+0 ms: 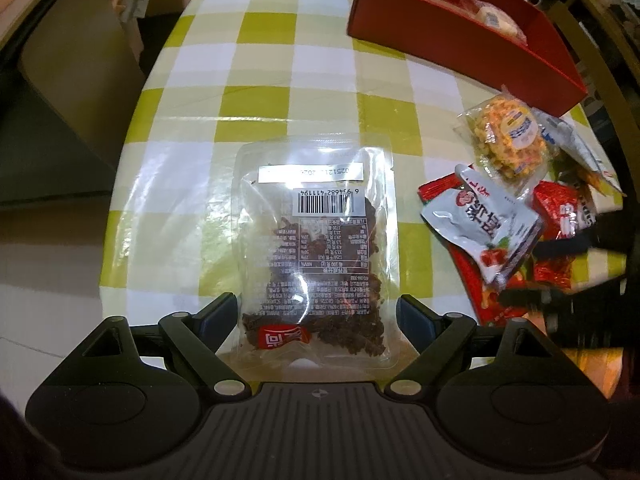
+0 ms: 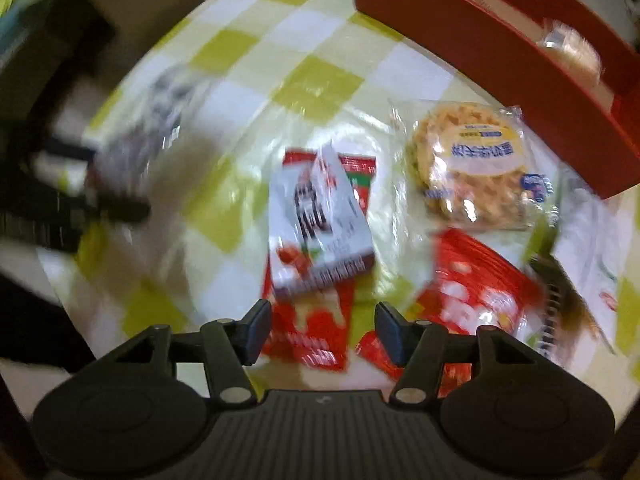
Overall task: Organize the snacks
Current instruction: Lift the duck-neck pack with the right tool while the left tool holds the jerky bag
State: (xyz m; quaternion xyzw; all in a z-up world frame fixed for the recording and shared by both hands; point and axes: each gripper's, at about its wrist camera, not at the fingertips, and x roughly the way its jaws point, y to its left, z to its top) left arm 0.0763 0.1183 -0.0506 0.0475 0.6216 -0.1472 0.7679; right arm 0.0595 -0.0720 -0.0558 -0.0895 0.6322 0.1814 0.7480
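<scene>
My left gripper has its jaws spread wide to either side of the near end of the clear plastic pouch of dark dried meat, with a gap at each side and nothing held. I judge this the moment before a pinch: the pouch lies flat on the green-and-white checked worktop, so I would drop the tips right down to the cloth and close on the sealed edge, not the bulky middle. My right gripper is also open and empty, blurred, over the red flat packet, which lies under the white-and-red snack sachet. Beyond the sachet sits the round yellow puffed cake in clear wrap. Farthest off is the red open cardboard box, well beyond the pouch, one wrapped pale snack already inside.
</scene>
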